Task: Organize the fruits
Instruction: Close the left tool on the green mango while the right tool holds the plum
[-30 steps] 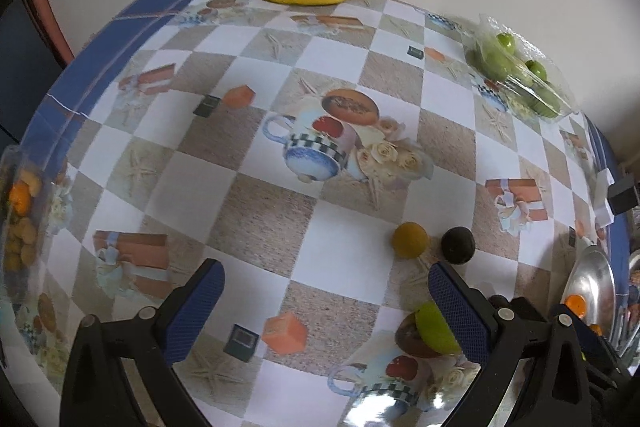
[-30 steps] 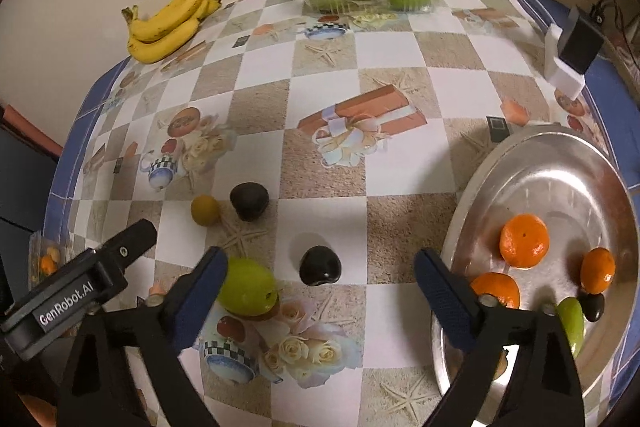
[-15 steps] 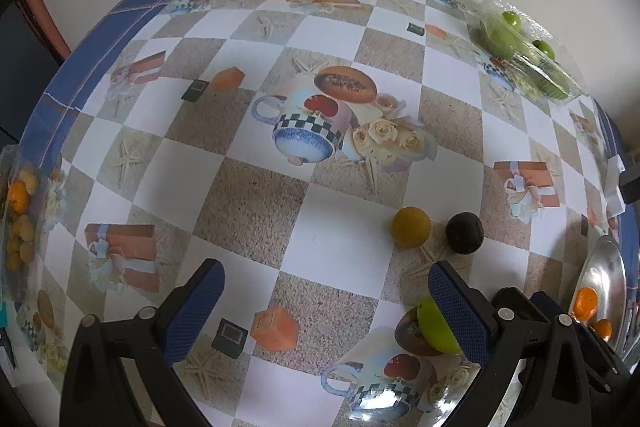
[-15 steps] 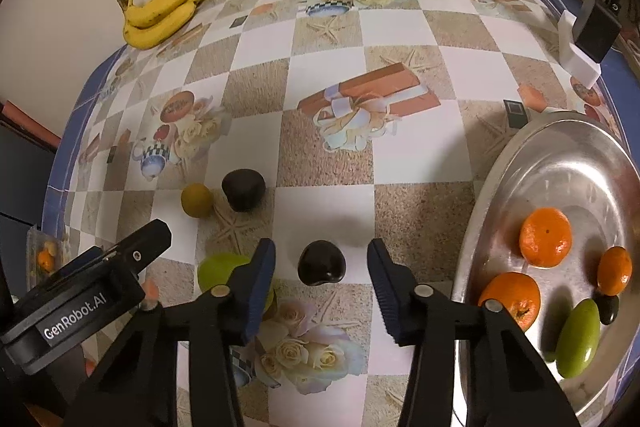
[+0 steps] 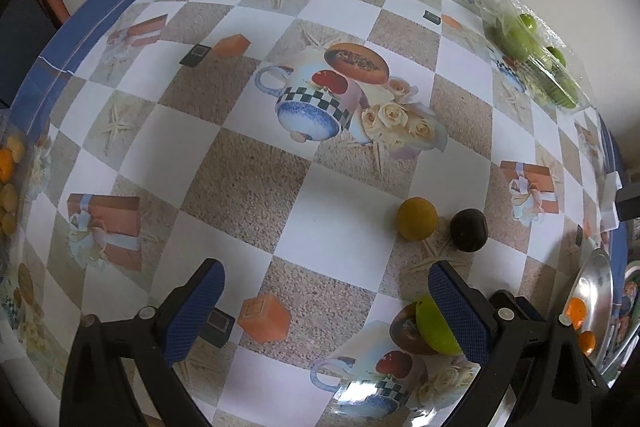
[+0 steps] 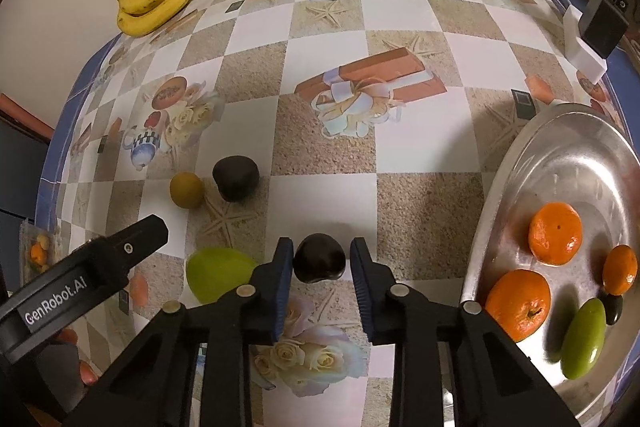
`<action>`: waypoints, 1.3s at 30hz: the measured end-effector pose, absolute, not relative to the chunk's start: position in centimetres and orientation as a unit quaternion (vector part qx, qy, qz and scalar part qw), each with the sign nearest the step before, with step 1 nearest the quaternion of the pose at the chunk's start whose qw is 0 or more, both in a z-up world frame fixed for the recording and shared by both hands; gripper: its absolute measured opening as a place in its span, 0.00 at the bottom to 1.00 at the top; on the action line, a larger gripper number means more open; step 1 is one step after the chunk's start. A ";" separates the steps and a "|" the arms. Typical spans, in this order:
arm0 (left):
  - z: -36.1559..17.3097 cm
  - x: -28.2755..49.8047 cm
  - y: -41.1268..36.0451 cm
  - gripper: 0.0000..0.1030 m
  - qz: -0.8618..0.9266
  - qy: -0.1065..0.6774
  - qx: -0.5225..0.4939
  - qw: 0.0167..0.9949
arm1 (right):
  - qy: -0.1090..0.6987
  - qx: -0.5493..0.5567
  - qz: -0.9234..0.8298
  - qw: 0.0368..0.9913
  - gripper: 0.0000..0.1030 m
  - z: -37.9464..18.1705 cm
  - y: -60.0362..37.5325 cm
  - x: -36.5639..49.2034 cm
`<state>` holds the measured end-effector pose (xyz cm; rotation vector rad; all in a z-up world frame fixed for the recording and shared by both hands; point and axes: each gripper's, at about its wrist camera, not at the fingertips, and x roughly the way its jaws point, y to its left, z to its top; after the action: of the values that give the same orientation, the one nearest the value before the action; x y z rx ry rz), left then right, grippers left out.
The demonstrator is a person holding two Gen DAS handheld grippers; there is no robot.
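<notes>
The right gripper [image 6: 319, 277] has just been closing its blue-padded jaws around a small, dark, near-black rounded fruit [image 6: 319, 262] that sits on the patterned checked tablecloth [image 6: 328, 195]; the pads now flank the fruit closely on both sides, seemingly at or just short of contact, so I would judge the grasp nearly made rather than proven. The left gripper [image 5: 326, 297] hovers wide and empty over the cloth, with a green oval fruit [image 5: 434, 327] just outside its right pad, and a mustard-yellow round fruit [image 5: 416, 218] and a second dark fruit [image 5: 468, 229] lying side by side a little farther off. The step in hand looks like picking the dark fruit up to carry it to the shiny round metal tray [image 6: 568, 163] on the right, which already holds three orange mandarins, a green oval fruit and a small dark one. To do it well, finish the squeeze gently, since a soft round fruit can bruise or squirt out of flat pads; keep the pads centred on its widest part, lift straight up before swinging right, clear the tray's raised rim, and set it in the bare part of the tray so it does not knock the mandarins [image 6: 555, 233]
</notes>
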<state>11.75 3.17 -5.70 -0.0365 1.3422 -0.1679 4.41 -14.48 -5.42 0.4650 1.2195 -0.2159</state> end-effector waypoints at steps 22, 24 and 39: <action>-4.9 9.9 -2.3 0.83 -0.207 0.621 0.026 0.755 | 0.519 0.275 -0.147 0.796 0.26 -0.6 -19.2 1.0; -5.0 9.3 -3.1 0.81 -0.219 0.619 0.049 0.753 | 0.516 0.281 -0.146 0.796 0.26 -0.4 -19.6 0.8; -5.9 8.4 -5.4 0.57 -0.238 0.613 0.109 0.745 | 0.521 0.286 -0.136 0.793 0.26 -0.8 -19.4 0.9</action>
<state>8.43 -5.39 -5.93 0.2383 1.3425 -0.5199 0.89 -19.38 -0.76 0.6141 1.1202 -0.2919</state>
